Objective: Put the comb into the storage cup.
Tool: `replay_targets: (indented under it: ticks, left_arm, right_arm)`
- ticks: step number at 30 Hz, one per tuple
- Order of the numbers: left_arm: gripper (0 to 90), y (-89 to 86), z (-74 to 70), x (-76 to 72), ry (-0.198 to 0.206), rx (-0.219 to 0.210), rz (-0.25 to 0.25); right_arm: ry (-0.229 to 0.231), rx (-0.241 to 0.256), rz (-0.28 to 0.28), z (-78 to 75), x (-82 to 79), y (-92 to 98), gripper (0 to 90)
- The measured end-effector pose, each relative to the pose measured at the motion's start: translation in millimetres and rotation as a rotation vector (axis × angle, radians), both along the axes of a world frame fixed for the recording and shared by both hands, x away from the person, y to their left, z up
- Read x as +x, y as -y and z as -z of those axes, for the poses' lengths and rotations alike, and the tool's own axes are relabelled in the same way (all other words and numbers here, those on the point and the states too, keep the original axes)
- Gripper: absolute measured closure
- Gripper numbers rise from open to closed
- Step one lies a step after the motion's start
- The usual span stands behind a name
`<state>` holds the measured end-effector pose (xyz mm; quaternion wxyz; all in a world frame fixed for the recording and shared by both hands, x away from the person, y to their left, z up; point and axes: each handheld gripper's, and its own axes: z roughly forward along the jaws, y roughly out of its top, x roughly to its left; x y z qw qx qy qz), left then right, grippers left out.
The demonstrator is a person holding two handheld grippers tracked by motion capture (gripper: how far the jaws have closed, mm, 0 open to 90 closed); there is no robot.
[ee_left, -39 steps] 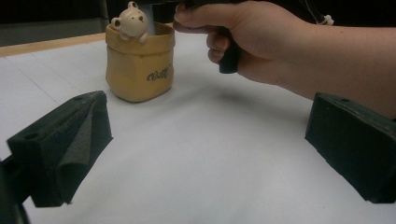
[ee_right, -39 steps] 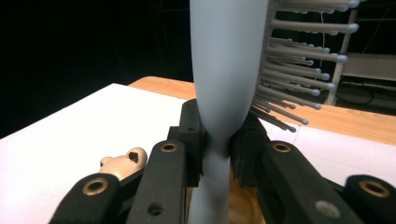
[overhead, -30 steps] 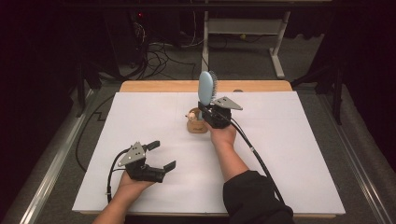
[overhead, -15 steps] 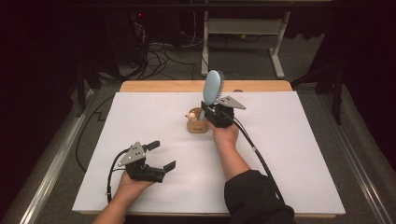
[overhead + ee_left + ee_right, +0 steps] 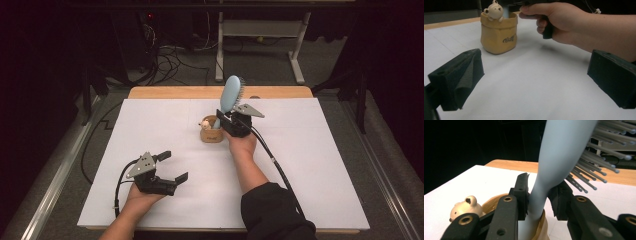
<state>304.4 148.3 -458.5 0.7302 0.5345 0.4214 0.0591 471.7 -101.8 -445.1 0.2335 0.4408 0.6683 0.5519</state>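
Standing upright in the small tan ceramic pot with a bear figure on its rim (image 5: pixel 211 131), the pale blue plastic hairbrush (image 5: pixel 229 95) looks nearly placed: its handle end is inside the pot, yet the right gripper (image 5: pixel 537 195) has its jaws clamped on the neck, so release is left. The right gripper view shows that grip and the bristles close up. Over in the left gripper view, the left gripper (image 5: pixel 534 82) idles wide open, empty, on the white table cover (image 5: pixel 320 165).

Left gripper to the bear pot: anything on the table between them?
Nothing. In the left gripper view, bare white table cover runs from the open left gripper to the bear pot.
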Motion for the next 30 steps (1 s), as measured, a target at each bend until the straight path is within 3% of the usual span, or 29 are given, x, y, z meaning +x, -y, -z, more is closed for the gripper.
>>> replay_targets:
  ticks: [15,30]
  left_arm:
    - [1.7,0.1,0.8,0.2,-0.001,0.005,0.003]
    - [1.8,0.1,0.2,0.0,-0.002,-0.002,0.005]
  right_arm:
    - [-0.010,-0.007,-0.004,-0.1,-0.3,1.5,66.7]
    - [-0.040,0.000,-0.020,0.4,0.9,3.7,57.6]
